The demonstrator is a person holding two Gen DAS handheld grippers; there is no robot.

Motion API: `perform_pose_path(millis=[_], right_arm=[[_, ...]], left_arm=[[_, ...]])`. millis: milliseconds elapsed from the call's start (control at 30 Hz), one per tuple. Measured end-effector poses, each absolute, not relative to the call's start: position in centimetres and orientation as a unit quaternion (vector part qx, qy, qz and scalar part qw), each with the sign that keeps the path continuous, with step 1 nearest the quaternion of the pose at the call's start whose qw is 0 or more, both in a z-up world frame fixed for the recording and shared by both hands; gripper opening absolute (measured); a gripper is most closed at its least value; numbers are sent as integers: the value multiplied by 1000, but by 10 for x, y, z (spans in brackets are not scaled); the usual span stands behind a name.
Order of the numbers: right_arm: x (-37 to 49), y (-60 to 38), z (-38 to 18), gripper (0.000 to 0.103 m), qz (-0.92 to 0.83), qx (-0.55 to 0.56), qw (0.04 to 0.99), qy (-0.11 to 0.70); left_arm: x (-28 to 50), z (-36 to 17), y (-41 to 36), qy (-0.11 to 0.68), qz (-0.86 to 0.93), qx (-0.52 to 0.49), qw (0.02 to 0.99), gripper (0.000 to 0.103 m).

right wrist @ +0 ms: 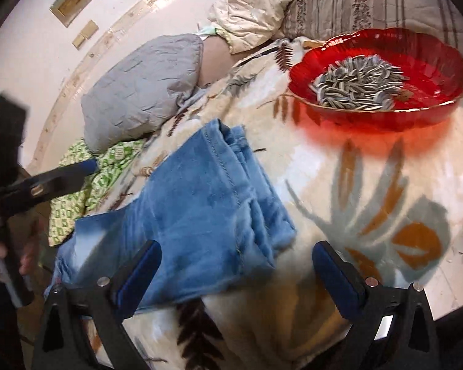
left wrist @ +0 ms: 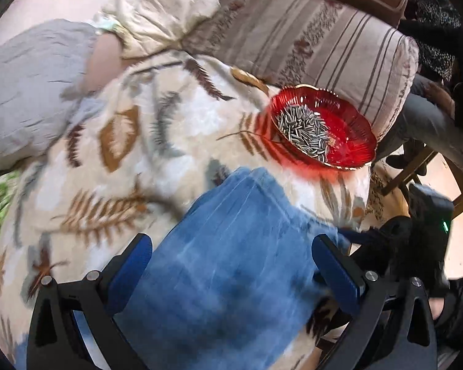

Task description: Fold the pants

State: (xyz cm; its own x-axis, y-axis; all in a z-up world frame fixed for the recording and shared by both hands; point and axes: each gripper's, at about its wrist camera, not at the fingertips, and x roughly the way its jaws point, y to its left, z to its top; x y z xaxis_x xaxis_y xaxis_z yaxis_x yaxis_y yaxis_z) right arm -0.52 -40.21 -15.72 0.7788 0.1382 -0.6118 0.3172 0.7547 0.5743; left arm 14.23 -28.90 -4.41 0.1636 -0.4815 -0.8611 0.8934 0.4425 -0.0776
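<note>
The blue pants point(left wrist: 231, 262) lie folded in layers on a leaf-patterned blanket point(left wrist: 114, 160); they also show in the right wrist view point(right wrist: 197, 215). My left gripper point(left wrist: 231, 249) is open, its blue pads spread either side of the pants, just above them. My right gripper point(right wrist: 236, 256) is open and empty, over the pants' right edge and the blanket point(right wrist: 370, 191). The left gripper also shows at the left of the right wrist view point(right wrist: 61, 172), and the right gripper at the right edge of the left wrist view point(left wrist: 426, 215).
A red glass bowl point(left wrist: 348, 129) of sunflower seeds sits on the blanket just beyond the pants; it also shows in the right wrist view point(right wrist: 432, 58). A grey pillow point(right wrist: 142, 89), a cream pillow point(right wrist: 250, 12), a green patterned cloth point(right wrist: 86, 191) and a striped cushion point(left wrist: 324, 40) lie around.
</note>
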Motion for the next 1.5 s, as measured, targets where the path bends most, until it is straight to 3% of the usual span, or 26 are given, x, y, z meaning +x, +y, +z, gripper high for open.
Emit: perform_pose_path(millis=[67,300,533,600,667,700,733,800,933,1067,1500], right_arm=[[-3,-402,-158,97,-47,347,879,323],[4,-401,-159,77,-53,322,888,324],[9,-395,-157,69,-58,301,894,328],[10,-396,-158,59,-62,299,894,327],[10,-400,-160,52,-64,308,892,325],[10,-402,-161,48,-64,314,890,324],[9,-403,-161,47,-65,316,889,324],[9,-405,-162,42,-66,315,890,324],[9,-406,-160,33,-63,318,889,322],[9,-404,-157,22,-55,313,894,317],[4,-391,-136,21,-81,265,911,305]], left_arm=[[149,-54,-311,454,-481,241,711,103],[160,-81,-363,471,-493,286,673,103],[149,-102,-402,458,-508,378,625,103],[156,-110,-409,480,-504,377,611,102],[163,-117,-415,503,-500,368,601,89],[165,-120,-417,514,-499,364,596,64],[168,-125,-419,528,-490,365,590,48],[168,-129,-419,531,-482,369,592,45],[161,-122,-413,521,-492,374,589,28],[158,-112,-408,513,-499,364,597,25],[168,-83,-382,502,-512,322,619,22]])
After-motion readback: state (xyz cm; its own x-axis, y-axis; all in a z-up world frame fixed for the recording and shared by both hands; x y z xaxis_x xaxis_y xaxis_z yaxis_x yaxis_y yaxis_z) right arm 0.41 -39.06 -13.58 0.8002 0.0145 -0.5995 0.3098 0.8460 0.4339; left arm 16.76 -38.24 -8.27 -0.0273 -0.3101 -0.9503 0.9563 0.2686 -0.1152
